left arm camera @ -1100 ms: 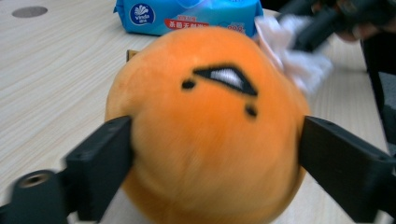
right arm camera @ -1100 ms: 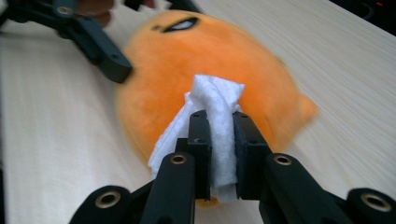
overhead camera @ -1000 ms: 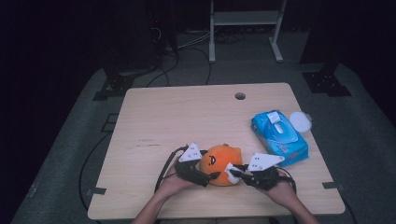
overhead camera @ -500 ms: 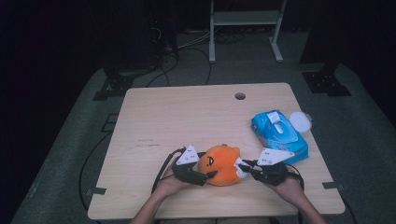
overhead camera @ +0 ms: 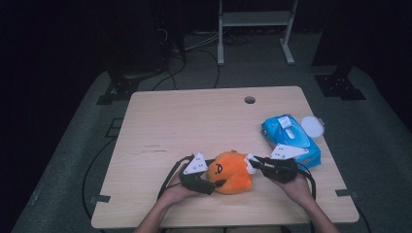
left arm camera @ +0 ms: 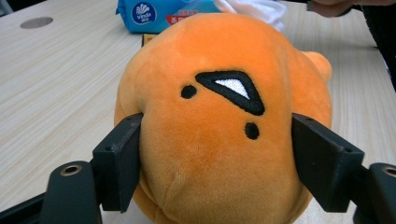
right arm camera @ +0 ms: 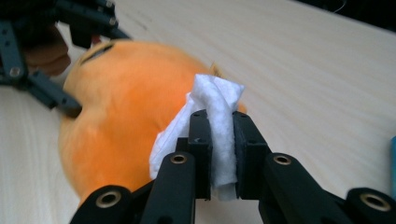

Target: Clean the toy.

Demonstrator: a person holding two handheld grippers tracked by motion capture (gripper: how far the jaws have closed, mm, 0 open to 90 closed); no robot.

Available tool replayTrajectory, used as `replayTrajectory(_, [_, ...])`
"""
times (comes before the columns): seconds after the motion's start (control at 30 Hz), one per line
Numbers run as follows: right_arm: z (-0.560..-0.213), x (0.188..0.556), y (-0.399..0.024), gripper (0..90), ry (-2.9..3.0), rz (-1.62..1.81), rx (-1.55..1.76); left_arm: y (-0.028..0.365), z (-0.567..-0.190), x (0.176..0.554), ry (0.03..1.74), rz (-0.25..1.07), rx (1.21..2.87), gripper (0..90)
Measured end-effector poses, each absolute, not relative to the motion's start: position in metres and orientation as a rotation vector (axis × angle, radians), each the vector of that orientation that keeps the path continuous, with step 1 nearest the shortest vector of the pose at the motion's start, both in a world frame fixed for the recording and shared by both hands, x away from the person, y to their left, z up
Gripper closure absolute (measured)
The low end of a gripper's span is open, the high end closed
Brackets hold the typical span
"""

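Orange plush toy (overhead camera: 232,172) — a round, soft ball with a stitched black face — lies on the pale wooden worktop (overhead camera: 194,121) near its front edge, between the two hands. Left tongs (left arm camera: 215,154) straddle the toy from the person's left: their jaws have just been closing and now press into the plush on either flank, the stitched face turned toward that camera. Right tongs (right arm camera: 219,149) are clamped together on a folded white wipe (right arm camera: 215,121), which stands up between the jaws. Seen from the right gripper view, the toy lies just ahead and to the left of the wipe, whose free edge is at or nearly at the orange fabric; contact cannot be told for certain. From above, the wipe sits at the toy's upper right side, so the right hand is the one placed to rub it — the left serving as a steadying hold. Behind the right hand lies a blue soft pack of wipes (overhead camera: 290,140), with a white round lid (overhead camera: 312,125) just beside it.
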State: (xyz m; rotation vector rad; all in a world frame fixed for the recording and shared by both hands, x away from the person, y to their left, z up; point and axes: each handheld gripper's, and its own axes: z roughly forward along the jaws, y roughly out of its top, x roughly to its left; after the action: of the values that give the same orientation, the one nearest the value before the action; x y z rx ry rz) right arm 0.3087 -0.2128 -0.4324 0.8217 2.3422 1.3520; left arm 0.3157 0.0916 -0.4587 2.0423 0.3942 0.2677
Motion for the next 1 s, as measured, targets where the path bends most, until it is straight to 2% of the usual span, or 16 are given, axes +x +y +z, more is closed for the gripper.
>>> replayTrajectory(0.1, [-0.438,0.3,-0.214,78.8,2.402,1.341,0.809,0.093,-0.46,0.319,0.441,0.229,2.027,19.4])
replayTrajectory(0.27, [-0.441,0.287,-0.213,78.8,2.47,1.349,0.763,0.095,-0.459,0.318,0.428,0.227,2.034,20.2])
replayTrajectory(0.43, [-0.434,0.3,-0.215,78.8,2.377,1.382,0.825,0.09,-0.458,0.312,0.333,0.279,2.062,25.2])
replayTrajectory(0.57, [-0.432,0.316,-0.215,78.7,2.325,1.423,0.894,0.089,-0.457,0.31,0.302,0.298,2.071,25.5])
replayTrajectory(0.83, [-0.443,0.305,-0.222,78.8,2.5,1.372,0.888,0.088,-0.456,0.315,0.405,0.255,2.055,19.9])
replayTrajectory(0.97, [-0.432,0.295,-0.217,78.8,2.497,1.462,0.803,0.086,-0.455,0.313,0.388,0.272,2.061,21.2])
replayTrajectory(1.0, [-0.419,0.292,-0.207,78.8,2.454,1.523,0.744,0.081,-0.453,0.309,0.352,0.302,2.067,21.9])
